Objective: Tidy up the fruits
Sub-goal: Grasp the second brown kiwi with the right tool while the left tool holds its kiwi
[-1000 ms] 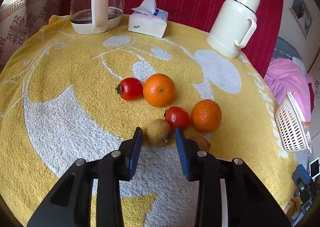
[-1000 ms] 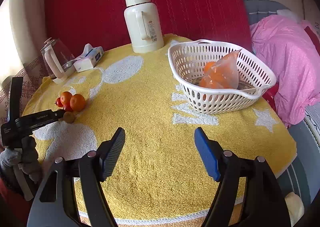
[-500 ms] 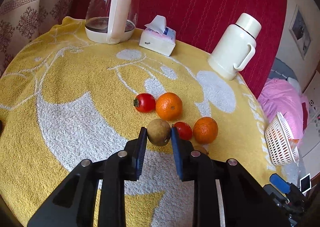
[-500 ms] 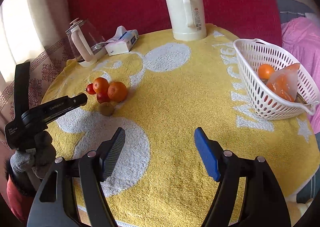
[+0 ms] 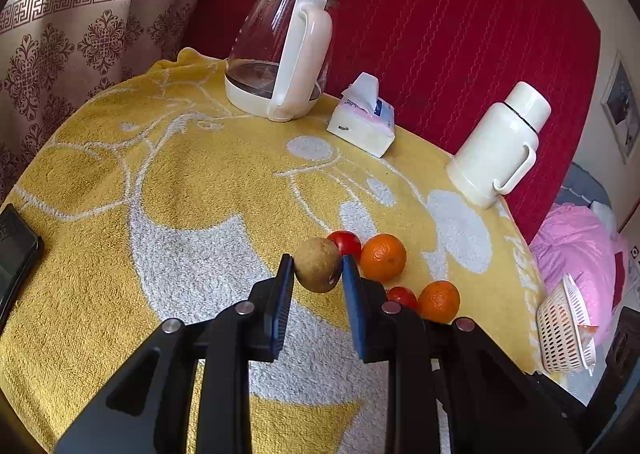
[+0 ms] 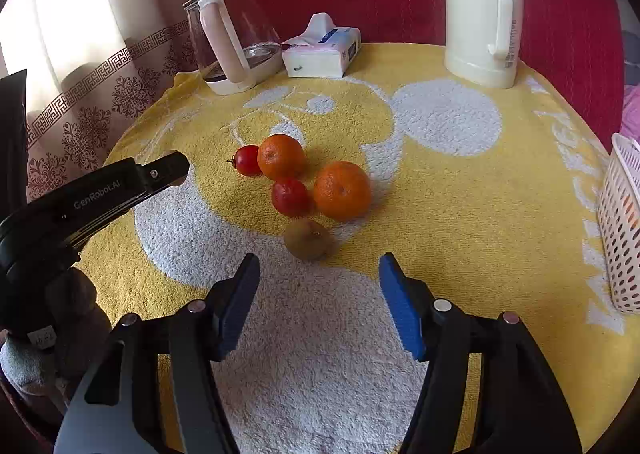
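My left gripper (image 5: 316, 274) is shut on a brown kiwi (image 5: 318, 268), held a little above the yellow towel (image 5: 180, 194). Behind it on the towel lie two oranges (image 5: 382, 257) (image 5: 439, 301) and two tomatoes (image 5: 346, 241) (image 5: 402, 296). In the right wrist view the left gripper (image 6: 168, 172) reaches in from the left, and the fruit it holds is hidden. My right gripper (image 6: 319, 266) hovers just short of a second kiwi (image 6: 310, 240); its jaws are closing with nothing between them. The white basket (image 6: 624, 222) stands at the right edge.
A glass kettle (image 5: 280, 50), a tissue pack (image 5: 362, 128) and a cream thermos (image 5: 500, 146) line the table's back. A dark phone (image 5: 12, 250) lies at the left edge. Pink bedding (image 5: 572, 238) lies beyond the table on the right.
The left gripper closed on the kiwi and lifted it off the towel. The right gripper swung left from the basket side toward the fruit group, and its jaws narrowed.
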`<state>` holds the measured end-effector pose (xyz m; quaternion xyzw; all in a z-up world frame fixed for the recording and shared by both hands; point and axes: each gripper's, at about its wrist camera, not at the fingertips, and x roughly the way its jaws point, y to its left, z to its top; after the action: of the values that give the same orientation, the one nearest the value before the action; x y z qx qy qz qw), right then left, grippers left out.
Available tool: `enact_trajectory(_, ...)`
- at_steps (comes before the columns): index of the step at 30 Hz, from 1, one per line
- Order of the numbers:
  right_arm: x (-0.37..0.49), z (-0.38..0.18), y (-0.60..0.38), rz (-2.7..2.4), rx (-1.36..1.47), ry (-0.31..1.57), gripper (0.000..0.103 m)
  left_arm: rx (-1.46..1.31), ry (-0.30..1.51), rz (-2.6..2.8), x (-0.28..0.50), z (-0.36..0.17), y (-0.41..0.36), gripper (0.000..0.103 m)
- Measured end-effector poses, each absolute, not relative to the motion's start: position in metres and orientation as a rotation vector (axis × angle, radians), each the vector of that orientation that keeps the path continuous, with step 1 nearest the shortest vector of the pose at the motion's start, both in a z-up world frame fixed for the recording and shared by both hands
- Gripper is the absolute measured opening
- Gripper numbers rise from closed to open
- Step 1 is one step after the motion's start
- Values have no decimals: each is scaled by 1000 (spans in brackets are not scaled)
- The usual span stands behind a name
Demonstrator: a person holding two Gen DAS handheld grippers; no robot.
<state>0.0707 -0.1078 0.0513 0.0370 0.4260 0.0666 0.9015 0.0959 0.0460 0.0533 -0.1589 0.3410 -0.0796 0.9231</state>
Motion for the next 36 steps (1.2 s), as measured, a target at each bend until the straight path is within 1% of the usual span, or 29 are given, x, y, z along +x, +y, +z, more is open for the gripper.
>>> enact_trajectory(1,75,49,-105,141,71,889,54,-332,702,-164,96,53,47,25)
enact_trajectory(3,83,45,-99,148,63,901,46,-342,704,-161,97,53,50,25)
enact_trajectory(5,90,41,-96,145,57,910,41,-352,705,-158,96,53,52,25)
enact_trajectory(17,105,32,-95,104,44,922,31,-356,705,-171,95,54,50,25)
enact_trajectory(25,93,37,-102,84,55,911,31,-355,704,-177,94,54,49,25)
enact_trajectory(36,59,61,-138,32,154,848,31,-318,703,-204,90,54,35,25)
